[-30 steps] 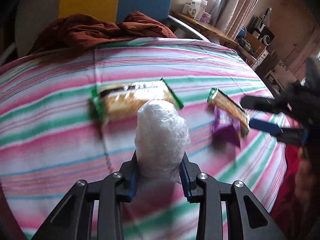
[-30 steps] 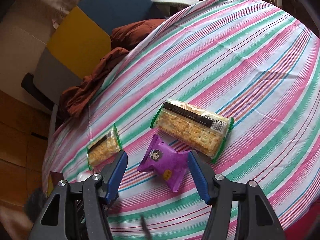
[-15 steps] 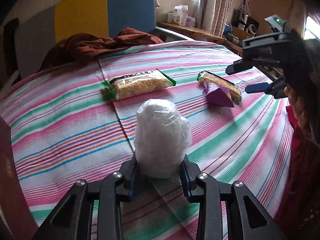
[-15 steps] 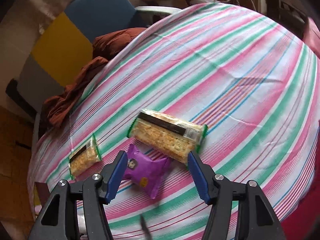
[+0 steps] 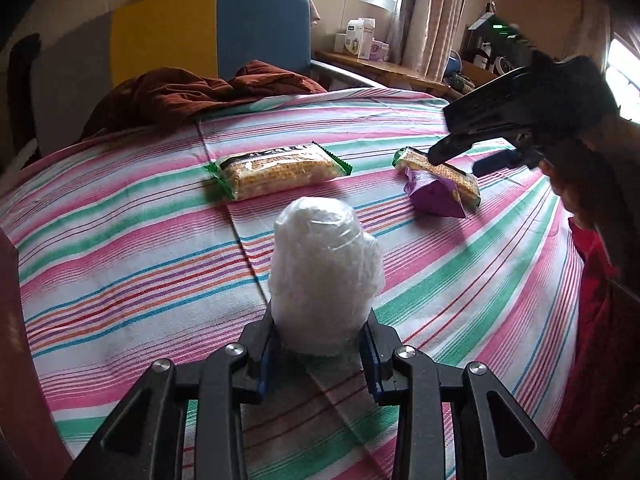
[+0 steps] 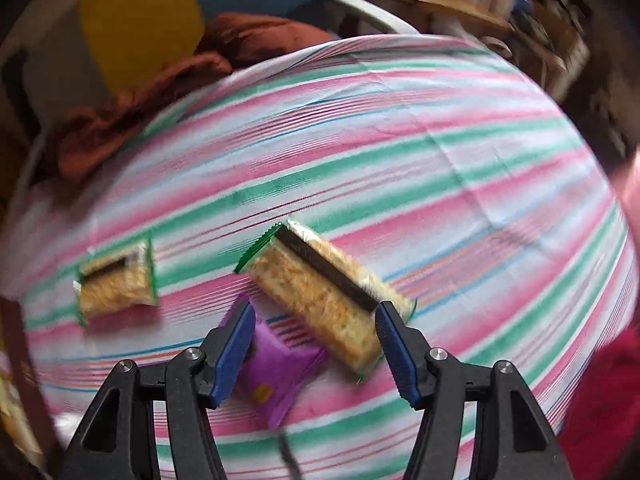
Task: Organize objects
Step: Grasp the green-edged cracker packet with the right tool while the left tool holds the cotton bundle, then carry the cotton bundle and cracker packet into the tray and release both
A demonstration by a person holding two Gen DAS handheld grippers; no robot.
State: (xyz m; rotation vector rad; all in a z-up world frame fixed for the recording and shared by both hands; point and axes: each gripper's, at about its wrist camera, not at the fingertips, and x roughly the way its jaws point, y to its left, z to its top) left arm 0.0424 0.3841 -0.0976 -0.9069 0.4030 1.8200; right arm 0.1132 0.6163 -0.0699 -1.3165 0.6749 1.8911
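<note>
The purple snack pouch (image 6: 276,372) lay on the striped tabletop (image 6: 400,140) in the lower middle of the right wrist view, just beside, perhaps touching, the near edge of a long cracker pack (image 6: 320,296) whose long axis ran from the upper left to the lower right of that frame. The right tongs (image 6: 316,350) hung above both with the blue pads apart and nothing between them: the left pad stood over the pouch's upper left corner, the right pad over the cracker pack's far right end, so the opening spanned the pack along its length, not across it. I judged that the coming pick turned on this; to take the pouch alone the tongs would need to drop toward the lower left of the frame, clear of the pack. The view was blurred, so the exact contact between pouch and pack could not be told. A second cracker pack (image 6: 116,284) lay well apart at the left of the frame. In the left wrist view the left tongs (image 5: 320,344) were clamped on a white plastic-wrapped bundle (image 5: 324,276) at the lower centre, and the pouch (image 5: 434,196) sat far off at the upper right, under the right tongs (image 5: 468,158), plainly the nearer pair.
</note>
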